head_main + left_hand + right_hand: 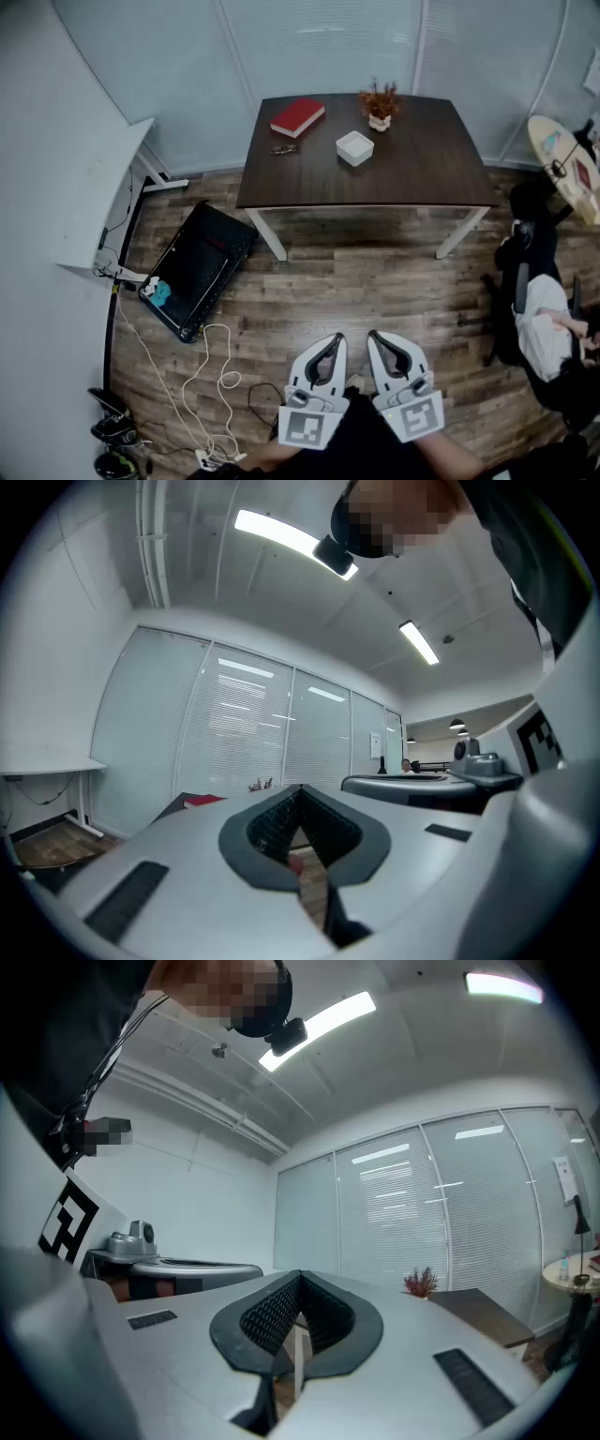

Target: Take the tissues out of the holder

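Note:
A white square tissue holder (354,147) sits near the middle of a dark wooden table (441,169), far ahead of me in the head view. My left gripper (337,339) and right gripper (374,337) hang side by side low in that view, well short of the table, both level. Each has its jaws closed tip to tip with nothing between them. In the left gripper view the left gripper (298,789) shows its tips meeting, and the table's left end with the red book (204,801) lies beyond. The right gripper (300,1276) looks the same in its own view.
On the table lie a red book (297,116), glasses (284,149) and a small potted plant (380,103). A black case (197,268) and white cables (211,384) lie on the wood floor at left. A seated person (548,328) is at right beside a round table (562,159).

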### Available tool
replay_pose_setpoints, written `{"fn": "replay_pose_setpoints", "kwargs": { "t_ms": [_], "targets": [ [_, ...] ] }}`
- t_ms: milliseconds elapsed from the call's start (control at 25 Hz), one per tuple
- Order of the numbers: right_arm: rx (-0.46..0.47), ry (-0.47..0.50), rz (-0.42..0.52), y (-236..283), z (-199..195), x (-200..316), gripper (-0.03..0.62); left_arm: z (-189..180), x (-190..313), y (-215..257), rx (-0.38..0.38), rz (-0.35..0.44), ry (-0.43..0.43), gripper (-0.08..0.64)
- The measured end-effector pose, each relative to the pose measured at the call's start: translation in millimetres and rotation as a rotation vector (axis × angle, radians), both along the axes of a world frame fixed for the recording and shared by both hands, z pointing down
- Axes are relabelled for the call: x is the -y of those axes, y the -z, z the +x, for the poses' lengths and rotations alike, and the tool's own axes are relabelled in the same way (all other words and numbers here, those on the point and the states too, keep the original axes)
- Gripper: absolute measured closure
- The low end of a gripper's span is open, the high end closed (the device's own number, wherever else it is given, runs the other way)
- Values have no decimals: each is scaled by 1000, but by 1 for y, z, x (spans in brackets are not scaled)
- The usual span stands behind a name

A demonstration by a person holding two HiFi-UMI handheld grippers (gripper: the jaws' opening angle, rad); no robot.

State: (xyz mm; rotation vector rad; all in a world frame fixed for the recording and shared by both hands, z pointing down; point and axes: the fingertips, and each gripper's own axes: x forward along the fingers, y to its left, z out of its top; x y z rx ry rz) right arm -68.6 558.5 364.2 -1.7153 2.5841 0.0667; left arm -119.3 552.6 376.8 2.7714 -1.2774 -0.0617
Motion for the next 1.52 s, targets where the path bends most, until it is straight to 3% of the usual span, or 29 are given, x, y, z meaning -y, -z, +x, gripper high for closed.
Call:
{"fn": "replay_pose_setpoints", "kwargs": {
  "t_ms": [280, 520, 680, 800, 1120, 1240, 1520],
  "targets": [
    [16, -34, -2, -5, 19, -14, 584, 8, -14, -4, 7, -11, 1, 565],
    [46, -67, -16, -17, 50, -31, 584, -3, -15, -9, -34, 6, 101, 564],
    [79, -106, -53, -32, 70, -34, 584, -12, -9, -17, -17, 9, 138, 565],
    [64, -117, -44, -30, 78, -34, 584, -8, -1, -14, -49, -5, 153, 565],
    [56, -129, -51, -40, 100, 2, 584, 29, 40, -23, -66, -22, 74, 565],
    [30, -162, -62, -49, 120, 26, 584, 54, 64, -32, -43, -6, 0, 565],
    [3, -220, -120, -63, 145, 134, 584, 95, 168, -48, -10, -4, -114, 565]
  ]
}}
